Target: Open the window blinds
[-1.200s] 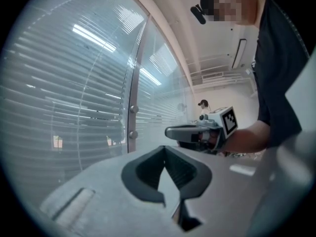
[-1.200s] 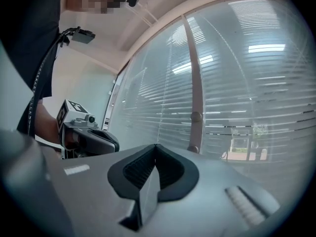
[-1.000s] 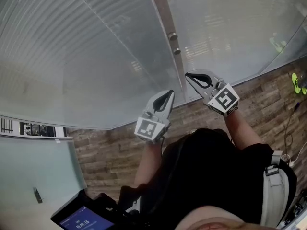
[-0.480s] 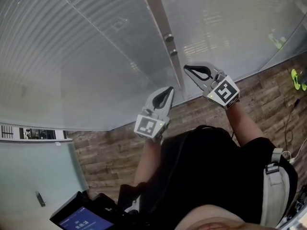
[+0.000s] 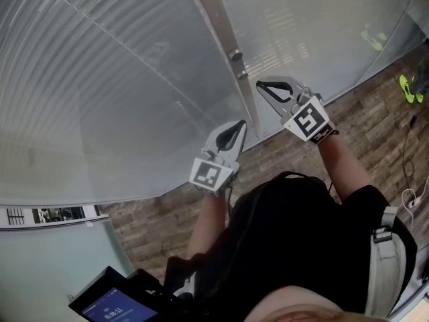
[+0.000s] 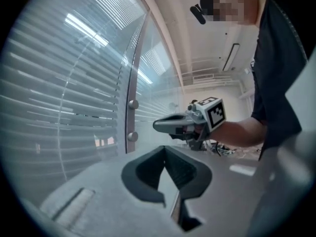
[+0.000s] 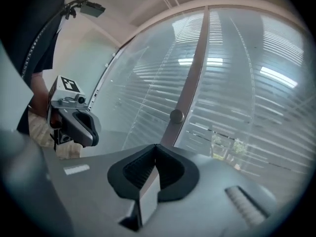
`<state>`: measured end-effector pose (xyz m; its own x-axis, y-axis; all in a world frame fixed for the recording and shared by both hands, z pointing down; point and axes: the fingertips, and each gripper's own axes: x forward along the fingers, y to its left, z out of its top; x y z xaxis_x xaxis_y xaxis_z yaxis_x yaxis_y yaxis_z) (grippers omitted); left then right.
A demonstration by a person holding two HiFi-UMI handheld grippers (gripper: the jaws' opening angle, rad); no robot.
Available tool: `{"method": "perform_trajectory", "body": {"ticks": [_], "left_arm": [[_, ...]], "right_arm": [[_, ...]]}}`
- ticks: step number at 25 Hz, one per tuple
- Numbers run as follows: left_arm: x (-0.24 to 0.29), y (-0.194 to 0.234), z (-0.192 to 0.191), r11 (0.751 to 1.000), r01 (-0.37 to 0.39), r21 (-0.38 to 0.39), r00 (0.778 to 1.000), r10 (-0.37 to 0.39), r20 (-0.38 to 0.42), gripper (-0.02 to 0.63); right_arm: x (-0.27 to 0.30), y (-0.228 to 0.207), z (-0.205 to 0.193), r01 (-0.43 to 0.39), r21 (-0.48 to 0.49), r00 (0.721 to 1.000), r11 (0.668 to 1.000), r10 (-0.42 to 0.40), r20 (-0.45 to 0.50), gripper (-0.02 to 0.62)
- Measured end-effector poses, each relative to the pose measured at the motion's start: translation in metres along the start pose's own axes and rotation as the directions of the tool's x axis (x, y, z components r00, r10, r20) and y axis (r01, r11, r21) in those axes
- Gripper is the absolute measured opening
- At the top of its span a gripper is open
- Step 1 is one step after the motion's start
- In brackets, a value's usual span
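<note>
Slatted window blinds (image 5: 120, 79) hang shut behind glass panes, split by a metal post (image 5: 218, 19) with two round knobs (image 5: 234, 54). My right gripper (image 5: 260, 84) is shut and empty, its tip just below and right of the lower knob, not touching it. My left gripper (image 5: 239, 124) is also shut and empty, lower down and nearer the floor edge of the glass. In the left gripper view its jaws (image 6: 165, 148) meet before the post (image 6: 132, 83). In the right gripper view the jaws (image 7: 156, 146) point at a knob (image 7: 176, 116). A thin cord (image 5: 147, 56) runs down the blinds.
Wood-pattern floor (image 5: 167, 213) runs along the foot of the glass. A green thing (image 5: 407, 88) and cables (image 5: 410, 196) lie at the right. A dark device with a lit screen (image 5: 114, 305) is at the lower left, below a white ledge (image 5: 53, 215).
My right gripper has moved up the picture, closer to the post's knobs, and rolled a little. The left gripper has shifted slightly. Both stayed shut.
</note>
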<state>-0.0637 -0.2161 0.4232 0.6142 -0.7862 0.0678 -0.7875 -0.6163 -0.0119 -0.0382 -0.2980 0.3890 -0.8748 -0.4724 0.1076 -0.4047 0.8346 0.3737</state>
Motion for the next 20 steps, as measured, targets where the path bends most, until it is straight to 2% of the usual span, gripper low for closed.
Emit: {"method": "perform_trajectory", "body": {"ticks": [6,8,11,15,20], "left_arm": [[-0.014,0.019,-0.009,0.996,0.092,-0.014,0.996,-0.092,0.004,0.003],[-0.011,0.015,-0.009,0.994,0.112,0.000,0.994,-0.112,0.016,0.003],[-0.006,0.004,-0.005,0.990,0.140,-0.010,0.990,-0.140,0.010,0.003],[-0.004,0.001,-0.005,0.986,0.164,-0.011,0.986,-0.164,0.031,0.003],[-0.002,-0.003,-0.006,0.983,0.183,-0.002,0.982,-0.183,0.052,0.003]], "right_arm": [[0.024,-0.005,0.017,0.085,-0.179,0.987,0.980,-0.108,-0.122,0.008],[0.020,-0.014,0.022,0.112,-0.217,0.981,0.970,-0.143,-0.131,0.051],[0.014,-0.025,0.031,0.130,-0.306,0.972,0.943,-0.182,-0.149,0.068],[0.018,-0.030,0.044,0.144,-0.475,0.955,0.868,-0.248,-0.164,0.117],[0.029,-0.029,0.046,0.113,-0.634,0.937,0.765,-0.294,-0.188,0.175]]}}
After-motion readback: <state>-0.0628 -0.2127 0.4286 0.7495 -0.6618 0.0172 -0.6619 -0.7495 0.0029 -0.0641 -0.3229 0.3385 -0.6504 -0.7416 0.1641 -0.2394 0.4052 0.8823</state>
